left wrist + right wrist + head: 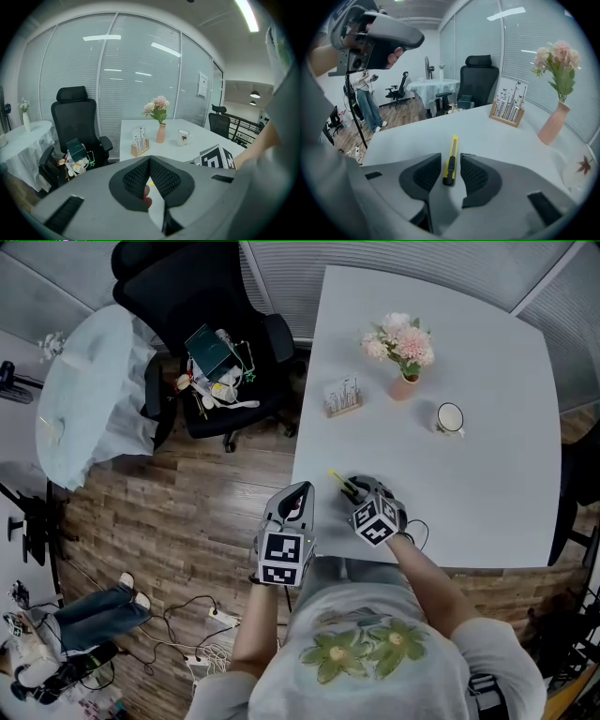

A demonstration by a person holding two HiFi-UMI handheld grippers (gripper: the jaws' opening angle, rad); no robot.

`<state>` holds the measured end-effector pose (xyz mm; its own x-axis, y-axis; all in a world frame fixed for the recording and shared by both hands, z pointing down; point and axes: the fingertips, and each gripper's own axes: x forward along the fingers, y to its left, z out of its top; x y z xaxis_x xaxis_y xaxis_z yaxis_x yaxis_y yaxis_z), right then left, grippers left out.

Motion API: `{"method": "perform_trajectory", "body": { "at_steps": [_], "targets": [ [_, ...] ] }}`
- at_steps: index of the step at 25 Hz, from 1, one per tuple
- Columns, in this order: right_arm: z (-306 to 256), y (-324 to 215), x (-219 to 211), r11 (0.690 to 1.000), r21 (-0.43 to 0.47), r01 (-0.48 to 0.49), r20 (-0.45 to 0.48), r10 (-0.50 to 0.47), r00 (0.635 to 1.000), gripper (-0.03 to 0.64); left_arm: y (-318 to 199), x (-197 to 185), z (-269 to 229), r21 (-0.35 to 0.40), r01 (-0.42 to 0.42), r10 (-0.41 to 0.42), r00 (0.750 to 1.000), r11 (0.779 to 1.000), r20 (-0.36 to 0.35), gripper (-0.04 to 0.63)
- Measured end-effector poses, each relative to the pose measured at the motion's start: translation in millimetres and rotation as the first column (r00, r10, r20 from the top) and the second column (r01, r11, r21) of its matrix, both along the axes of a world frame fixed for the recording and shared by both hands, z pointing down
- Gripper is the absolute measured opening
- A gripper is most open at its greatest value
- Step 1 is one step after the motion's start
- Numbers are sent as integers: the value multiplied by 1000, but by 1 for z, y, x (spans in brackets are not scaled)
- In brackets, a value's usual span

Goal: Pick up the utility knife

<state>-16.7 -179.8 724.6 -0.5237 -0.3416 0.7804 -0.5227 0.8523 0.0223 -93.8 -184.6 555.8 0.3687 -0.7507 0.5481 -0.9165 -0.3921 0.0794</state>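
Blind-covered glass walls and a wood floor surround the white table (487,493) I am working at, with a vase of pink flowers (405,385), a mug (450,418) and a wooden card holder (343,397) standing well apart toward its far side. Close to the near left edge lies the yellow utility knife (452,145), flat on the tabletop and pointing away from me. My right gripper (451,164) is down over the knife's near end, jaws parted on either side of it, with a sliver of table showing on both flanks, so nothing is clamped yet. The left gripper (150,161) hangs in the air off the table's near left corner, its jaw tips pressed together around nothing. Closing now would, I judge, catch only the tail of the handle, so the far end could droop or swivel as I lift. An uneven squeeze might also skid the slim body toward the nearby edge. Whether the blade is extended I cannot quite make out at this angle, which adds some risk if it slips.
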Motion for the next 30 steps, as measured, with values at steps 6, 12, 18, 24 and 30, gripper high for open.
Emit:
{"method": "perform_trajectory", "body": {
  "at_steps": [6,12,18,24,30],
  "targets": [
    [7,4,3,1000,-12,-3,-15,3,1000,135,5,1,2,-7,-2,2,1000,1000,2,15],
    [7,2,3,1000,-4,-11,-21,11,1000,118,8,1,1,-6,-6,6,1000,1000,4,15],
    [7,3,6,1000,17,-3,-48,4,999,74,10,3,0,-11,-8,8,1000,1000,-6,15],
    [8,4,7,1000,10,7,-62,-6,998,74,12,3,2,-20,-1,1,1000,1000,-11,15],
    [7,5,9,1000,-5,23,-58,-23,998,74,15,4,0,-22,-4,3,1000,1000,-13,15]
  ]
}}
